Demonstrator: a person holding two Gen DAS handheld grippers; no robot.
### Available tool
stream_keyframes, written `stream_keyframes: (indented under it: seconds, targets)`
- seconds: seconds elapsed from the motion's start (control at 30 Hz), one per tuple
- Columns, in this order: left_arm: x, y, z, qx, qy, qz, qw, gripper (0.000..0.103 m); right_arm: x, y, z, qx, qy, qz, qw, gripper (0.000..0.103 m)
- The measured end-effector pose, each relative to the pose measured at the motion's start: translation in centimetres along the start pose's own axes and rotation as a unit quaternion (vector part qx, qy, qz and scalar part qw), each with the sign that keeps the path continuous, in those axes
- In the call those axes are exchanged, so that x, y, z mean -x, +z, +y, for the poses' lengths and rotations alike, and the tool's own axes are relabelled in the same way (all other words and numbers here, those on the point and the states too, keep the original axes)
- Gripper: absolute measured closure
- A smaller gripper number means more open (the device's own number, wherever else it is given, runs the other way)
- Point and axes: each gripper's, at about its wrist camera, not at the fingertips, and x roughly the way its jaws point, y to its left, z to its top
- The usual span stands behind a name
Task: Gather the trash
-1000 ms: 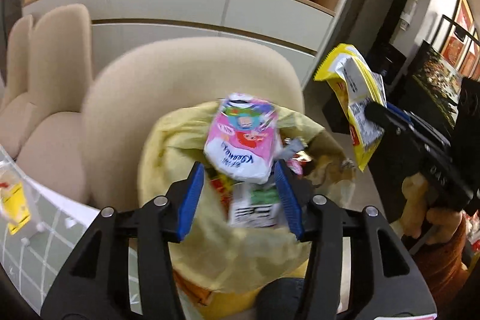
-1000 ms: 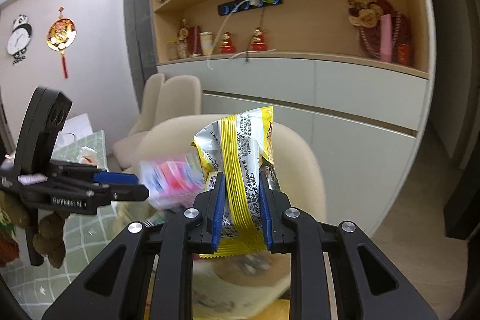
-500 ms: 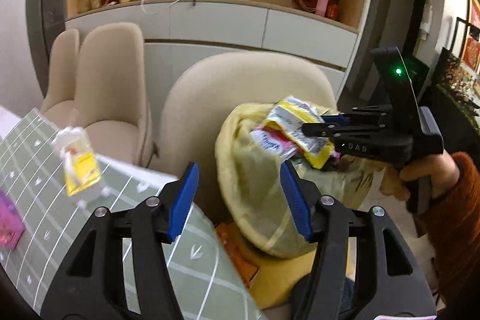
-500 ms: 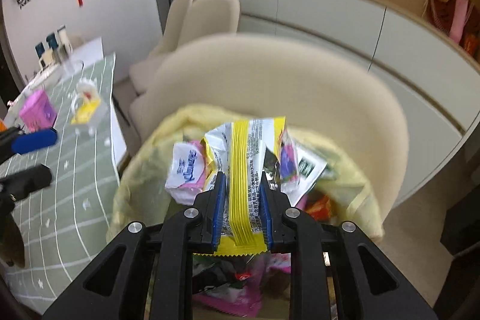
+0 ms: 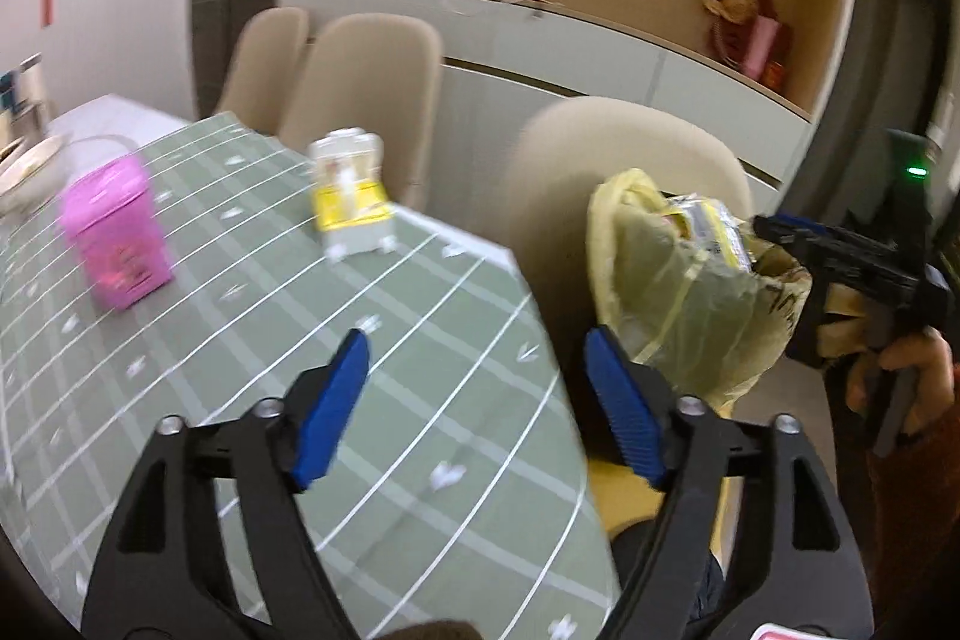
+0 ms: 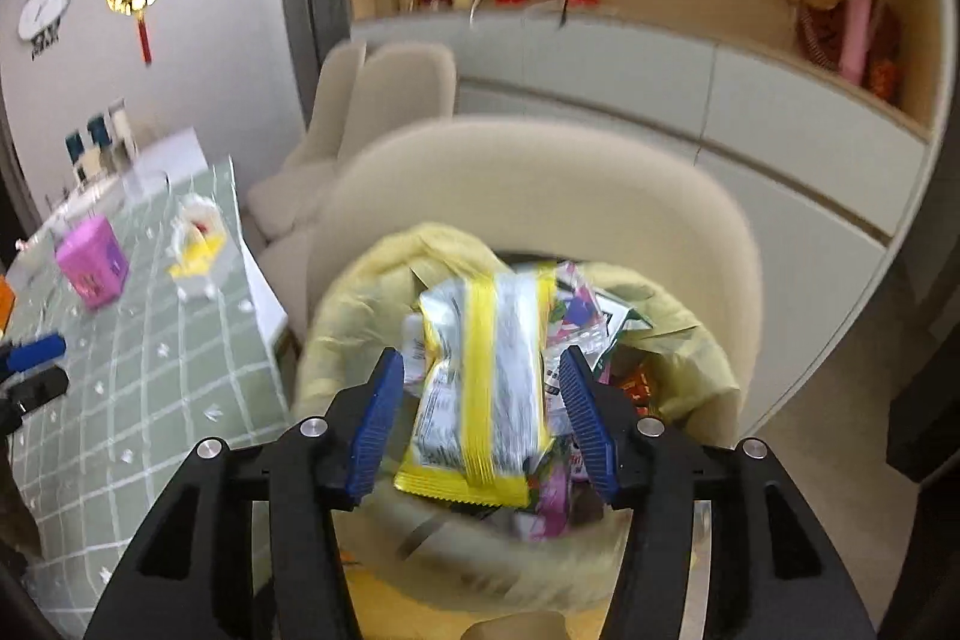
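A yellow trash bag (image 6: 354, 334) full of wrappers stands beside the table; it also shows in the left wrist view (image 5: 690, 292). My right gripper (image 6: 480, 418) is open just above the bag's mouth, and a yellow and silver snack packet (image 6: 480, 388) lies loose between its jaws on top of the trash. My left gripper (image 5: 480, 400) is open and empty over the edge of the green checked table (image 5: 240, 340). On the table stand a pink carton (image 5: 117, 244) and a white and yellow package (image 5: 354, 196).
A beige chair (image 6: 540, 184) stands right behind the bag, with two more chairs (image 5: 360, 70) along the table's far side. A white cabinet and shelves (image 6: 660, 58) line the wall. Plates and bottles (image 6: 96, 154) sit at the table's far end.
My right gripper has opened and let the yellow packet go onto the trash in the bag. My left gripper, which dropped its pink packet earlier, has swung left over the table.
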Motion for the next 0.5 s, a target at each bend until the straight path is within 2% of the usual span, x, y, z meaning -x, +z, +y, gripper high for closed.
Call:
stream_keyframes:
  seconds: [0.13, 0.3, 0.37, 0.5]
  targets:
    - [1.9, -2.5, 0.2, -0.007, 0.034, -0.002, 0.9994, 0.025, 4.4, -2.6, 3.1, -0.012, 0.025, -0.043, 0.999, 0.052]
    - [5.1, -5.0, 0.4, -0.004, 0.070, -0.048, 0.9964, 0.025, 9.0, -6.8, 7.0, -0.014, 0.043, -0.075, 0.996, 0.052]
    - [6.4, -6.0, 0.3, -0.002, 0.087, -0.066, 0.9941, 0.025, 9.9, -7.9, 8.4, -0.019, 0.048, -0.078, 0.996, 0.052]
    - [7.9, -7.4, -0.3, -0.012, 0.103, -0.071, 0.9920, 0.025, 11.3, -10.8, 11.0, -0.030, 0.049, -0.073, 0.996, 0.052]
